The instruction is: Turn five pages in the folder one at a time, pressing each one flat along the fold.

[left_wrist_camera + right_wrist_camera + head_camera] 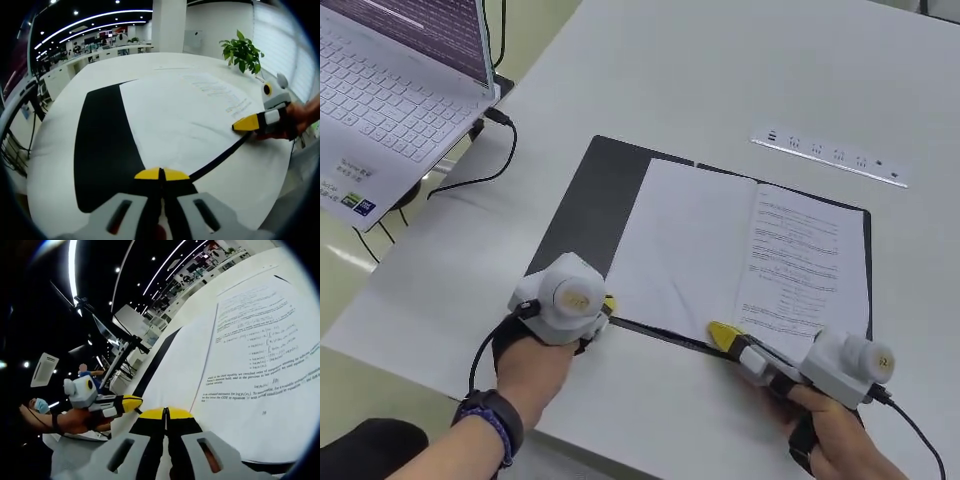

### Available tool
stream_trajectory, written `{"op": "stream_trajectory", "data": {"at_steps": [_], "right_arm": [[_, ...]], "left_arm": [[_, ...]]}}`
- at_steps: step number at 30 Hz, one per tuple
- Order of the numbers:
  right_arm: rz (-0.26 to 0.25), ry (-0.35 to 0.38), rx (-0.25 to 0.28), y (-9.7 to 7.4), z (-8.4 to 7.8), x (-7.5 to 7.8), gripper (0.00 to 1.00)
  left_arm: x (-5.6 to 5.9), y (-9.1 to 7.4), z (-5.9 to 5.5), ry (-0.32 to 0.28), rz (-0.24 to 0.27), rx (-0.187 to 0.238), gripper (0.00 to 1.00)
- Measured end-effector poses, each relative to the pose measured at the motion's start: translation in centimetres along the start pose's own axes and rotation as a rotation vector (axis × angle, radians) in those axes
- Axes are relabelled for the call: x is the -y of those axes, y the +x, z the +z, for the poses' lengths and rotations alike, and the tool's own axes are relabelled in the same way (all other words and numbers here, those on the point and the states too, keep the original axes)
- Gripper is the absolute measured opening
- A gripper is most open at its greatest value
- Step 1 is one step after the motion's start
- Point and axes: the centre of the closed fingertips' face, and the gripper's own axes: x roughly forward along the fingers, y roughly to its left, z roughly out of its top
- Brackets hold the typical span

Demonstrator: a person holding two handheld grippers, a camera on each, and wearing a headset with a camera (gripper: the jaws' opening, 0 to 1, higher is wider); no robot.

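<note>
Nearest, both grippers sit at the folder's near edge with their jaws closed together: the left gripper (607, 304) by the black cover, the right gripper (724, 334) just at the near end of the fold. The open folder (578, 205) lies wide across the table (720, 70), and its fold points away from the person. The head view shows a laptop (390, 80) at far left. The left gripper view shows a plant (243, 52) beyond the table.

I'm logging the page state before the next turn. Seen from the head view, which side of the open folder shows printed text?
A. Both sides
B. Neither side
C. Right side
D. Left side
C: the printed page lies right of the fold, by the right tool, while the blank page on the left is plain white.
</note>
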Motion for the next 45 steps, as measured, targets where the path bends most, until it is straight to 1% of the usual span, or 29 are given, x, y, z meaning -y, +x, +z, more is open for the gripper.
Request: {"op": "stream_trajectory", "data": {"at_steps": [4, 7, 8, 9, 10, 15, 18, 20, 22, 23, 25, 27, 29, 30, 34, 36, 40, 43, 45], "right_arm": [[0.002, -0.016, -0.018, -0.1, -0.3, -0.1, 0.0], [-0.001, -0.013, -0.025, -0.1, -0.3, 0.0, 0.0], [-0.004, -0.009, -0.025, -0.1, -0.3, 0.1, 0.0], [-0.008, -0.006, -0.024, -0.1, -0.3, 0.1, 0.0], [-0.012, -0.005, -0.026, -0.1, -0.3, 0.1, 0.0], [-0.039, 0.007, -0.025, -0.1, -0.2, 0.1, 0.0], [-0.06, 0.012, -0.018, -0.4, -0.2, 0.1, 0.0], [-0.068, 0.012, -0.012, -0.6, -0.1, 0.0, 0.0], [-0.074, 0.012, -0.005, -0.9, 0.1, -0.1, 0.04], [-0.081, 0.011, 0.002, -1.1, 0.3, 0.0, 0.06], [-0.101, 0.004, 0.013, -1.6, 0.7, 0.0, 0.09], [-0.129, -0.008, 0.011, -2.0, 0.8, 0.3, 0.13], [-0.162, -0.022, 0.009, -2.6, 0.9, 0.6, 0.16], [-0.167, -0.02, 0.014, -2.7, 1.0, 0.7, 0.17], [-0.208, -0.023, 0.041, -3.9, 1.6, 1.0, 0.21], [-0.228, -0.027, 0.05, -4.5, 1.7, 1.3, 0.23], [-0.266, -0.032, 0.07, -5.9, 1.9, 1.5, 0.25], [-0.283, -0.045, 0.084, -6.9, 2.0, 1.4, 0.27], [-0.292, -0.051, 0.093, -7.6, 2.2, 1.6, 0.28]], "left_arm": [[0.0, 0.0, 0.0, -0.004, -0.003, 0.005, 0.0], [0.0, 0.0, 0.0, -0.006, -0.005, 0.009, 0.0], [0.0, 0.0, 0.0, 0.001, -0.005, 0.007, 0.0], [0.1, 0.0, 0.0, 0.024, -0.006, 0.002, 0.0], [0.1, 0.0, 0.0, 0.028, -0.009, 0.001, 0.0], [-0.1, 0.0, 0.0, -0.006, -0.016, -0.004, 0.0], [0.0, 0.0, 0.0, -0.01, -0.024, -0.011, 0.0], [0.1, 0.0, 0.0, -0.001, -0.031, -0.017, 0.0], [0.4, 0.0, 0.1, -0.012, -0.053, -0.017, 0.04], [0.6, -0.1, 0.1, -0.046, -0.074, -0.018, 0.05], [0.6, -0.1, 0.1, -0.052, -0.078, -0.022, 0.08], [0.7, -0.3, 0.1, -0.066, -0.077, -0.031, 0.11], [0.8, -0.4, 0.1, -0.088, -0.085, -0.037, 0.17], [0.9, -0.4, 0.2, -0.092, -0.089, -0.038, 0.18], [1.3, -0.8, 0.6, -0.097, -0.105, -0.038, 0.25], [1.5, -1.1, 0.9, -0.101, -0.116, -0.03, 0.27], [1.8, -1.8, 1.4, -0.118, -0.127, -0.021, 0.31], [2.0, -2.3, 1.6, -0.113, -0.137, -0.011, 0.34], [2.3, -2.8, 1.6, -0.095, -0.144, -0.009, 0.36]]}}
